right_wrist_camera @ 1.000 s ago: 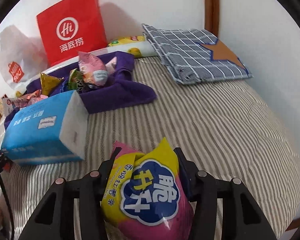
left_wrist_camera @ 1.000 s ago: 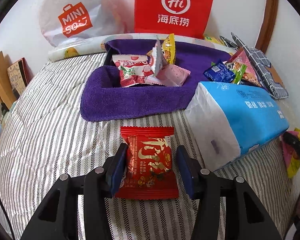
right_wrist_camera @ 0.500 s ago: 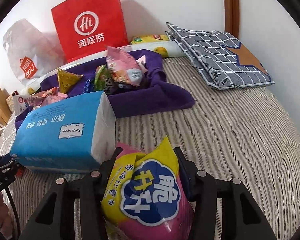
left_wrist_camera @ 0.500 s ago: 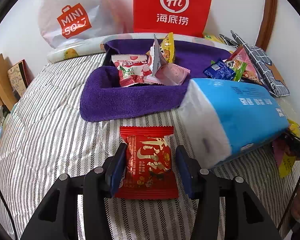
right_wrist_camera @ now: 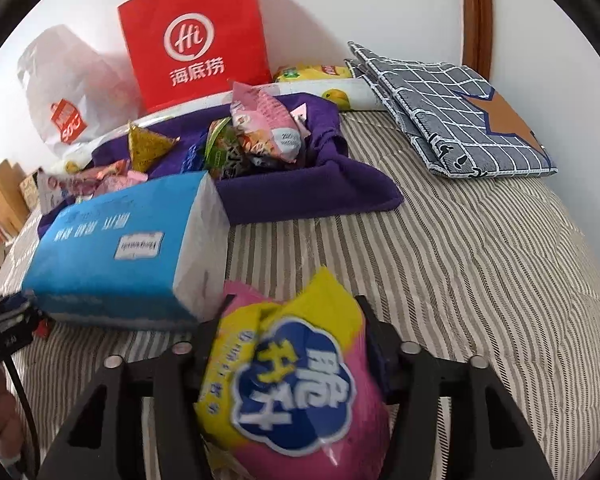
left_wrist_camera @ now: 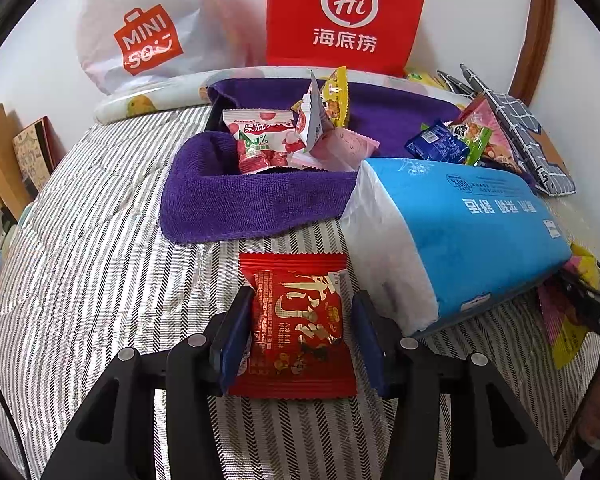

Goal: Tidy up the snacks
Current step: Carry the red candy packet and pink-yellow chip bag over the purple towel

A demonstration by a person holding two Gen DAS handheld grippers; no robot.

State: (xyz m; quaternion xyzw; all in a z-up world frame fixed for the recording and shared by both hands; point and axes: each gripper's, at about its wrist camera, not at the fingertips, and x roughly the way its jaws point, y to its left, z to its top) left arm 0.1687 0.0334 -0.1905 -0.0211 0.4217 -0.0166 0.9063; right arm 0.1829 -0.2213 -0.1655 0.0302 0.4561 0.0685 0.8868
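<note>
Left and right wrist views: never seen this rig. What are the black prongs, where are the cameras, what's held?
No robot here: a person carries two handheld two-finger grippers, each with a fisheye camera looking forward along its black fingers.

In the left wrist view, the left gripper is shut on a red foil snack packet. In the right wrist view, the right gripper is shut on a pink and yellow crinkly snack bag.

Ahead, on the striped quilt, lie a blue plastic-wrapped tissue pack and a purple towel-lined bin holding assorted snacks. A red paper bag stands against the wall.
</note>
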